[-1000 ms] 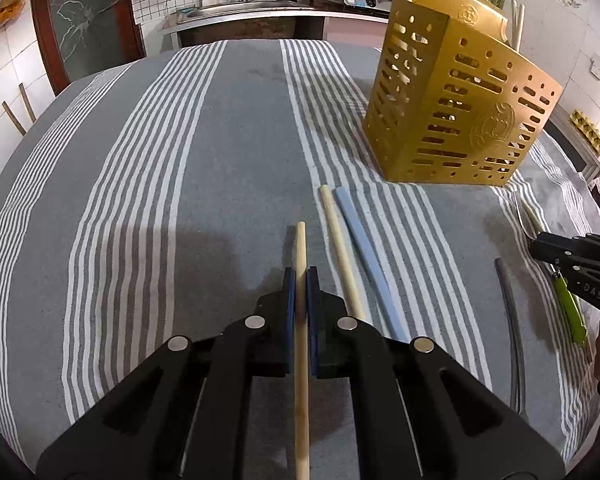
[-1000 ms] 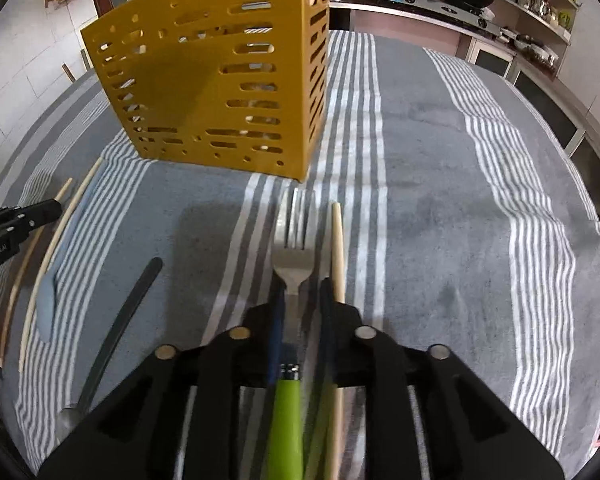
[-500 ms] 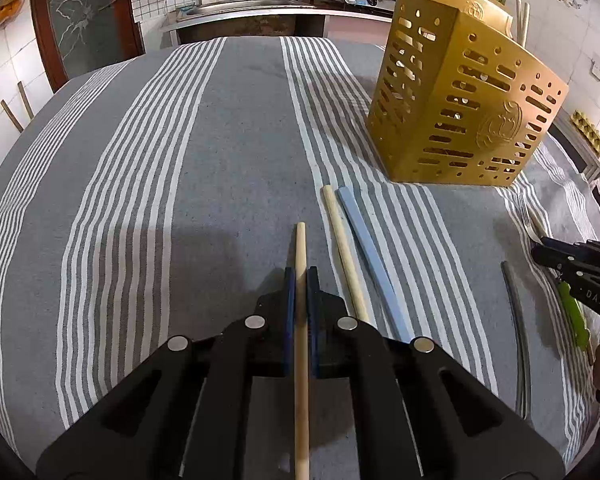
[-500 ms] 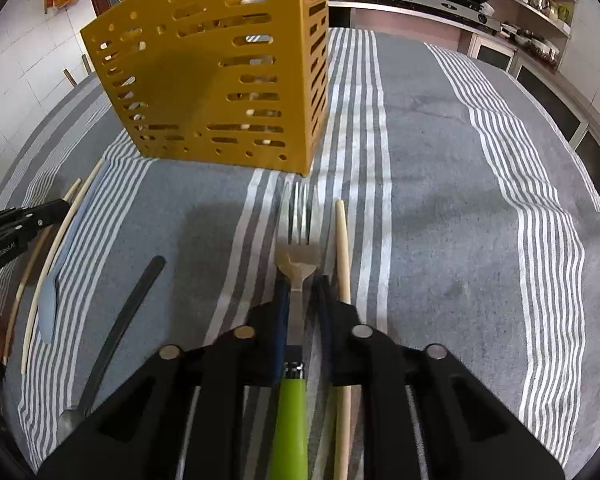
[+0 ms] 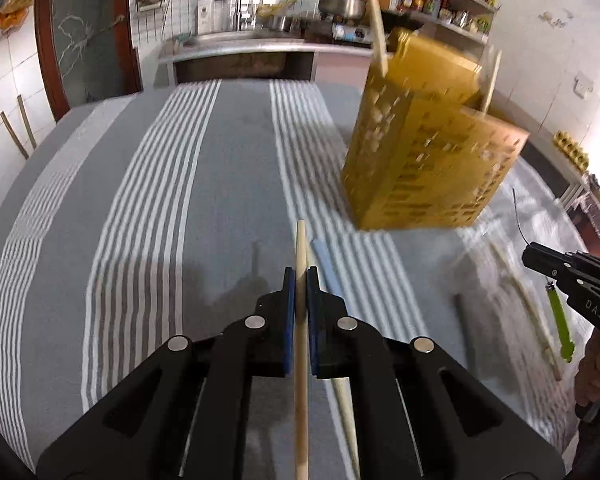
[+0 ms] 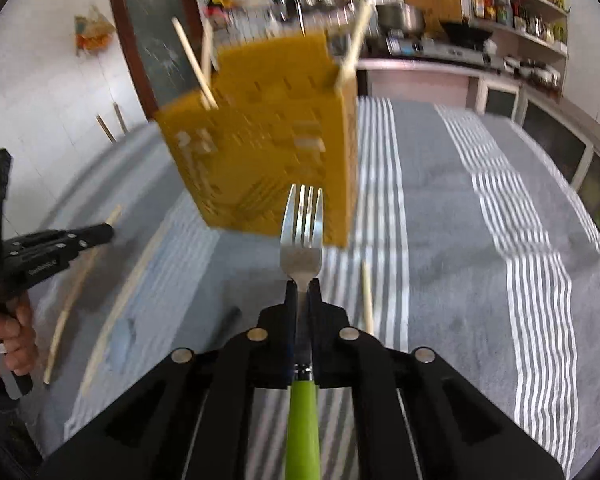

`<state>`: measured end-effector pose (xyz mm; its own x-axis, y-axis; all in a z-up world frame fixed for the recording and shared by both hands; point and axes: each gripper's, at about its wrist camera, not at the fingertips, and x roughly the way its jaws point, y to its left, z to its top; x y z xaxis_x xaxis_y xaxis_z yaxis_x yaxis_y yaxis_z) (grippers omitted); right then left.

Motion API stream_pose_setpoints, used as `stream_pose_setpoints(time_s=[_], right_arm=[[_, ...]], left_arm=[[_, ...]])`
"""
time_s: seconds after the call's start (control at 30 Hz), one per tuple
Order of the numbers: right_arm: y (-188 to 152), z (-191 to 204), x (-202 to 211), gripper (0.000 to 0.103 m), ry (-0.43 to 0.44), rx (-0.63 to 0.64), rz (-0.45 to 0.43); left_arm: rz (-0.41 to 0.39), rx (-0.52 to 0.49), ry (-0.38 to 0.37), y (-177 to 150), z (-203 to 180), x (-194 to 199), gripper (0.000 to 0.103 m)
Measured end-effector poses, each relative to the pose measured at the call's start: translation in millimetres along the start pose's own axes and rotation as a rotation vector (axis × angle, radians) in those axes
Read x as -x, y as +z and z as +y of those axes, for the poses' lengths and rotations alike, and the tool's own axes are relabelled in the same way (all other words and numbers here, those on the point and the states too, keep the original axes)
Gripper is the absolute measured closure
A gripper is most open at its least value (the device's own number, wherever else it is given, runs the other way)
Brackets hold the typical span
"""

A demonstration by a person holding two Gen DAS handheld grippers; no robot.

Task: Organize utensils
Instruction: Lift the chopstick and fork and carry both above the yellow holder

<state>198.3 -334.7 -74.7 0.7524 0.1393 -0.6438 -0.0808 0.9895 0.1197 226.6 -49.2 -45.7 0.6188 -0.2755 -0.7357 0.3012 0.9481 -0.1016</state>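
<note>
I had my left gripper (image 5: 300, 280) angled down, clamped on a pale wooden chopstick (image 5: 301, 360); my right gripper (image 6: 303, 292) pinched the green-handled fork (image 6: 302, 240), tines forward.

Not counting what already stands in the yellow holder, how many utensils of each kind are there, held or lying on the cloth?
Chopsticks: 4 (wooden chopstick in the left gripper; cream chopstick, light blue chopstick and a fourth chopstick on the cloth)
Forks: 1 (green-handled fork in the right gripper)
Dark-handled utensil, kind unclear: 1
Total: 6
</note>
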Motion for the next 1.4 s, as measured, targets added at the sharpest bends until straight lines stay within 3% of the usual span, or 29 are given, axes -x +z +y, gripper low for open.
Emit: stream_pose_setpoints(time_s=[0.27, 0.47, 1.03, 1.4], right_arm=[[4, 4, 43, 0.097, 0.04, -0.001, -0.195], [12, 5, 68, 0.097, 0.042, 0.0, -0.29], [40, 7, 109, 0.097, 0.067, 0.007, -0.441], [75, 10, 98, 0.097, 0.057, 0.034, -0.469]], left_arm=[[-0.099, -0.016, 0.001, 6, -12, 37, 0.099], [-0.16, -0.031, -0.021, 15, -23, 61, 0.099], [-0.278, -0.074, -0.061, 53, -48, 104, 0.099], [-0.313, -0.094, -0.077, 85, -53, 106, 0.099]])
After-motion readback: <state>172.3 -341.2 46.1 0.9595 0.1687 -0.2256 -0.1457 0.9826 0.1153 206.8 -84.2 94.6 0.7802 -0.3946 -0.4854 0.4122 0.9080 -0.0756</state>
